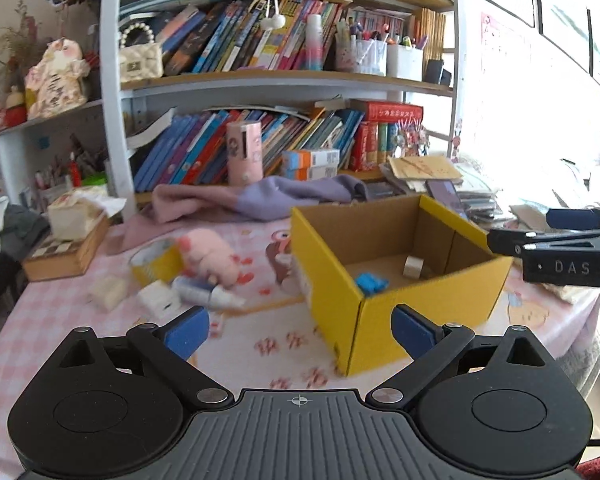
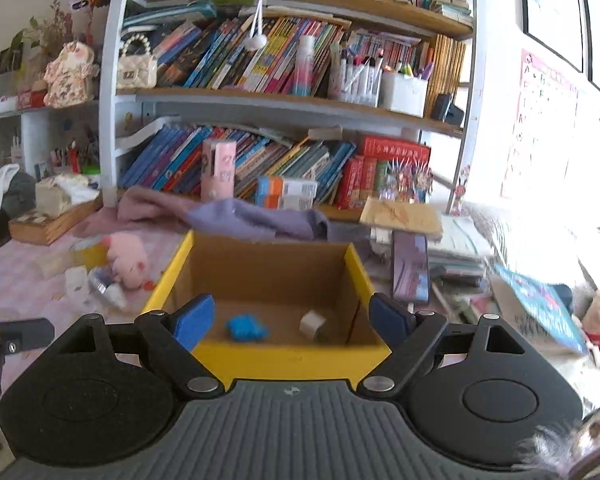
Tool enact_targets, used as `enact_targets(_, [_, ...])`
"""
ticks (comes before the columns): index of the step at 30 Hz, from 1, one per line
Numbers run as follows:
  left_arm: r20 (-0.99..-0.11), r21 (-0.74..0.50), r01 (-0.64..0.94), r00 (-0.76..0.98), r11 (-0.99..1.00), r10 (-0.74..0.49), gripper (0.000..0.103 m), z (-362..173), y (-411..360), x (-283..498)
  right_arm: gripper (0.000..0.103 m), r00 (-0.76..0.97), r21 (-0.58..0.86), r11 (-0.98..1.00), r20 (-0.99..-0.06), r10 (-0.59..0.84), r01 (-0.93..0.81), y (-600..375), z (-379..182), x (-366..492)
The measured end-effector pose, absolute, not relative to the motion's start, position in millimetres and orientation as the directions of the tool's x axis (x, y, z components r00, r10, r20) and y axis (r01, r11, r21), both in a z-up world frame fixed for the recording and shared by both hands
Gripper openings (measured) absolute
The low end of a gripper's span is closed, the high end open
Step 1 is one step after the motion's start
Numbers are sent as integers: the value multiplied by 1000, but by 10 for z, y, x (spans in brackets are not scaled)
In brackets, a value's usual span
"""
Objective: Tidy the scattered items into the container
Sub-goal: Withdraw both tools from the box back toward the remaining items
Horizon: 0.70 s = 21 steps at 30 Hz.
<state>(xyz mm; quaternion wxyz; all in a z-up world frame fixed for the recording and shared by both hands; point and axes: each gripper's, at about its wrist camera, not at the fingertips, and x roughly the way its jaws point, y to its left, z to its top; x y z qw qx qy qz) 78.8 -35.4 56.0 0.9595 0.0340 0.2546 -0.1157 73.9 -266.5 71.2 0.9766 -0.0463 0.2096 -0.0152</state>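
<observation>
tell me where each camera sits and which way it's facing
Left wrist: on the left gripper, fingers apart and empty, facing the yellow box corner-on; the right gripper enters at right.
Right wrist: on the right gripper, fingers apart, looking straight into the box.
Shared: box, blue toy, pink plush, bookshelf.

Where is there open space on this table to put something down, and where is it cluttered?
Bare tablecloth lies in front of the yellow box, between it and the left gripper. The box floor between the blue toy and the small white piece is free too. Crowded: left of the box around the pink plush, and the stacked papers to its right.
</observation>
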Motion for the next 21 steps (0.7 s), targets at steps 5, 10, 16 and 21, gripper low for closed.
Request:
enact_targets(5, [-524, 26, 218, 834, 976, -172, 99, 454, -149, 525, 84, 879, -82, 997, -476, -26, -15, -2408, 522, 500])
enact_targets(10, [-552, 43, 182, 824, 982, -129, 99, 366, 32, 367, 84, 843, -53, 996, -536, 30, -69, -2128, 382, 390])
enact_targets(16, [-583, 55, 124, 809, 991, -69, 99, 280, 244, 250, 84, 812, -68, 981, -574, 109, -180, -1760, 306, 334])
enact_targets(21, [-589, 50, 88, 807, 995, -42, 99, 266, 388, 185, 84, 792, -81, 965, -591, 155, -250, -1546, 288, 327])
